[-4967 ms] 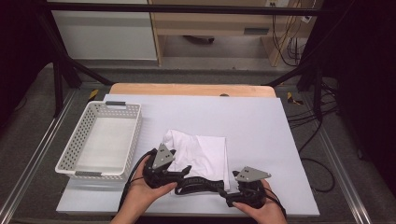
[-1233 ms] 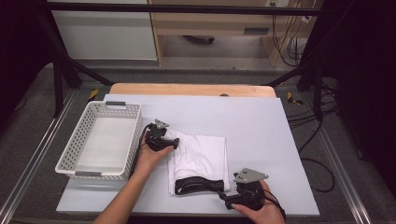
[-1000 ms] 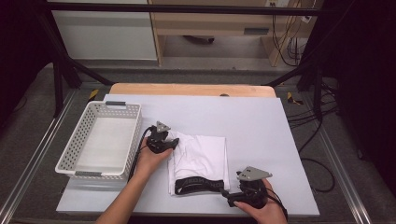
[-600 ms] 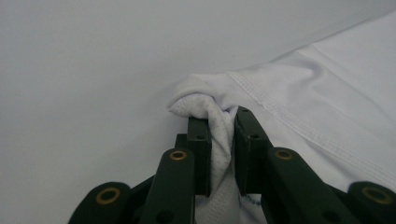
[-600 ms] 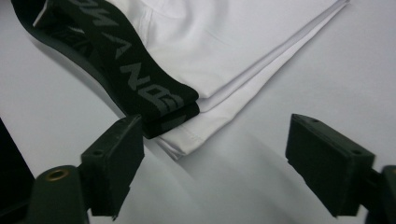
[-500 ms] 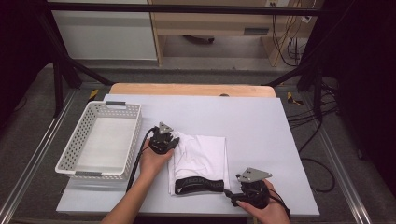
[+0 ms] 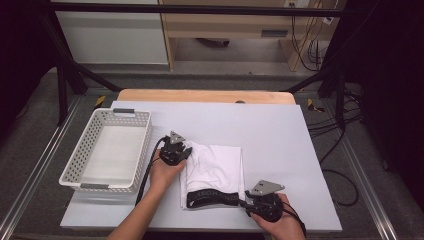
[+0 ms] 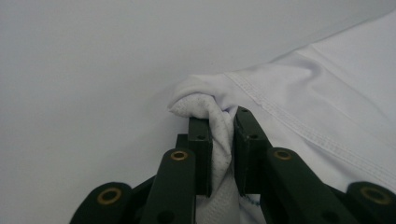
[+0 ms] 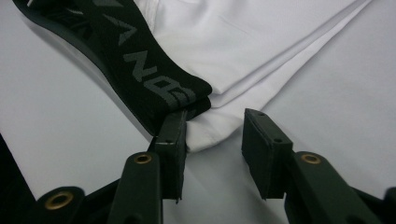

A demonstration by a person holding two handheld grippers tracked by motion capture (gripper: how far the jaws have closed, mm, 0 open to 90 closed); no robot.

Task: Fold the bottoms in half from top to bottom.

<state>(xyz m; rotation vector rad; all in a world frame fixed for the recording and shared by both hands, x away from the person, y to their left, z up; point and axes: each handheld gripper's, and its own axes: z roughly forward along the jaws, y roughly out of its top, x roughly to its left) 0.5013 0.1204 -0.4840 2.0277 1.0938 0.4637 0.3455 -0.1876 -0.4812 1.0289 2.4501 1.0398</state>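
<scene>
Garment: white folded underwear [image 7: 215, 167] with a black waistband [image 7: 212, 198], laid on the table [image 7: 280, 140] beside a white basket [image 7: 107, 150].
Left gripper [image 8: 219, 119]: a bunched corner is pinched between narrow jaws.
Right gripper [image 9: 212, 135]: jaws, just closing, are set half apart around the waistband corner, not yet clamped.

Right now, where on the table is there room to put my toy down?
The far half of the white table beyond the white garment is bare, and so is the strip to the garment's right. The basket holds nothing too. The near edge is crowded: both hands and tools grip the cloth there.
</scene>
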